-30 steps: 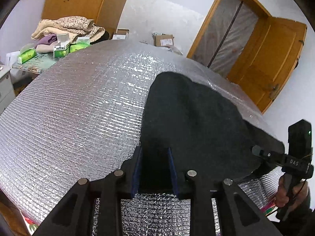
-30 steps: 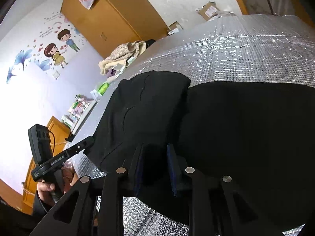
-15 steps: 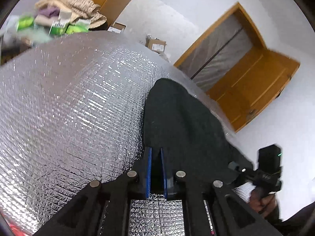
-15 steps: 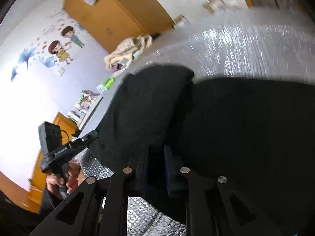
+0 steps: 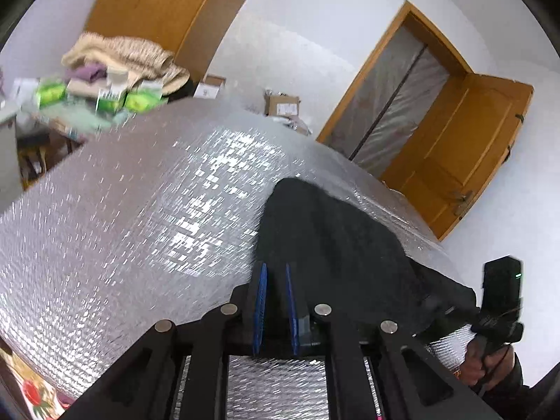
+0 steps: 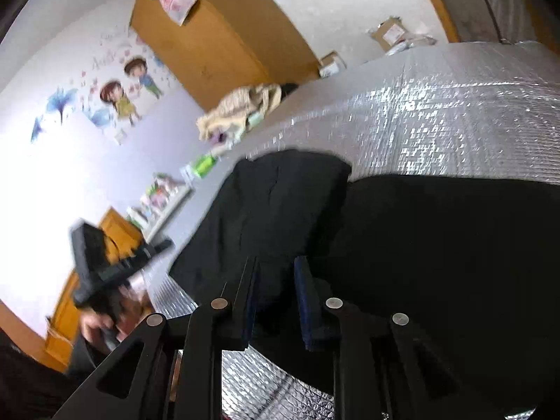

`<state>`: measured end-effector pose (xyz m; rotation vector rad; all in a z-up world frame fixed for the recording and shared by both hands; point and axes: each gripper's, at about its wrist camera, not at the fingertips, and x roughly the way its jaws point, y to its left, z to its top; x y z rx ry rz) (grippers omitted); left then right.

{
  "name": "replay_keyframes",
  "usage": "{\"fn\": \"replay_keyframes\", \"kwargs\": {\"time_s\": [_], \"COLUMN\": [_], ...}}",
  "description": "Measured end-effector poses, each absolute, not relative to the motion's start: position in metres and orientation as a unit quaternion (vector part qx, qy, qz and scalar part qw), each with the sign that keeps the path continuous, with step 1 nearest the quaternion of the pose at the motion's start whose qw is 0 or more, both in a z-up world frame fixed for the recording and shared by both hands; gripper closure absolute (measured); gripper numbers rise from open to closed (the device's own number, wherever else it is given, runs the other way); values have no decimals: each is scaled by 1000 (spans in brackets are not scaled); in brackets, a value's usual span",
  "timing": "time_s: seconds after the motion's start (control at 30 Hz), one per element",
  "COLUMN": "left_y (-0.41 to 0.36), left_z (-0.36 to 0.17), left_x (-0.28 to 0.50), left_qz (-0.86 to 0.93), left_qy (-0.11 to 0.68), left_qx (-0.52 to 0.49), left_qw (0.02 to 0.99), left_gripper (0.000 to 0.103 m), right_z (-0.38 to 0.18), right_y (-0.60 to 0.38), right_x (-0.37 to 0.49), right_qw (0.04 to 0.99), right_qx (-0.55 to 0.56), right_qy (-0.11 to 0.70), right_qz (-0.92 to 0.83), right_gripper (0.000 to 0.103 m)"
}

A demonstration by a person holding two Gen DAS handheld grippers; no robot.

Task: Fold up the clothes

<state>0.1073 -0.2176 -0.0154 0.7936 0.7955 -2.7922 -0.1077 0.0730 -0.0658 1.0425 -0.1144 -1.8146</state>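
Note:
A black garment lies spread on the silver foil-covered table, its near edge towards me. My left gripper has that edge's left corner between its blue pads. The jaws stand narrow and are easing open a little, with the cloth still pinched. In the right wrist view the garment fills the lower right, one part folded over at the left. My right gripper holds a bunch of black cloth between its pads while its jaws open slightly. A hand carries the left gripper at the left of that view.
A pile of beige and purple clothes and green boxes sit on a side table at the far left. Cardboard boxes stand on the floor behind the table. An open wooden door is at the right.
Both grippers' jaws have narrowed onto the black cloth. The left hand has risen with the garment's corner, and its view now takes in more of the room.

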Motion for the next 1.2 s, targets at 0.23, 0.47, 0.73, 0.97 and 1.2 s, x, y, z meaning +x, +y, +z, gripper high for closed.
{"fn": "replay_keyframes", "kwargs": {"time_s": [0.23,0.47,0.73,0.97,1.2], "left_y": [-167,-124,-111,-82,-66], "left_z": [-3,-21,-31,-15,-32], "left_x": [69,35,30,21,5], "left_qz": [-938,-932,-928,-937,-930], "left_qy": [209,147,120,100,77], "left_qx": [278,332,352,333,356], "left_qw": [9,-18,-4,-41,-46], "left_gripper": [92,92,92,92,92], "right_z": [-60,-66,-62,-58,-64], "right_y": [73,86,96,115,149], "right_x": [-109,-124,-123,-126,-130], "right_qw": [471,402,391,369,340], "right_qx": [412,429,425,422,426], "right_qy": [-35,-33,-28,-36,-48], "right_qz": [-779,-809,-815,-827,-837], "right_gripper": [83,83,83,83,83]}}
